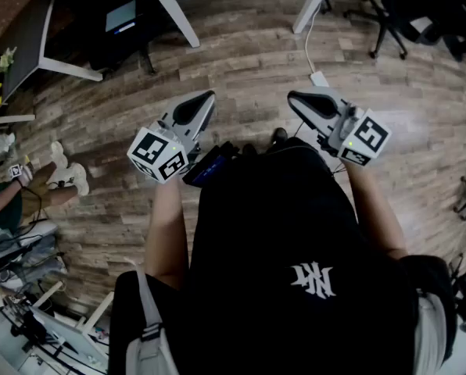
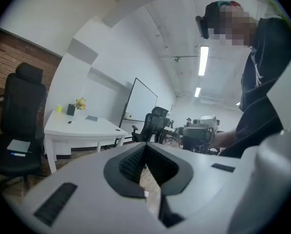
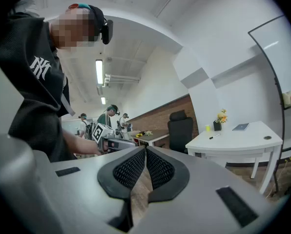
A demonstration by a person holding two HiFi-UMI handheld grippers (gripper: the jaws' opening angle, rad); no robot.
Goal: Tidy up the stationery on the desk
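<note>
The person is standing on a wooden floor and holding the left gripper and the right gripper side by side at about waist height, both pointing forward and well apart from any furniture. In the left gripper view the ribbed pads are pressing together at the tips with nothing between them. In the right gripper view the pads are meeting in the same way, so both grippers are carrying nothing. The stationery is lying across the room on a white desk: a pen near the middle of the top and a notebook beyond it, with a flower pot standing towards the back edge. No tidying appears to be under way yet, so the step in hand is probably the approach to the desk. The next move is likely calling for the person to walk up to the desk and lower one gripper over the pen. The jaws would then need spreading wide enough to straddle its thin barrel before closing.
</note>
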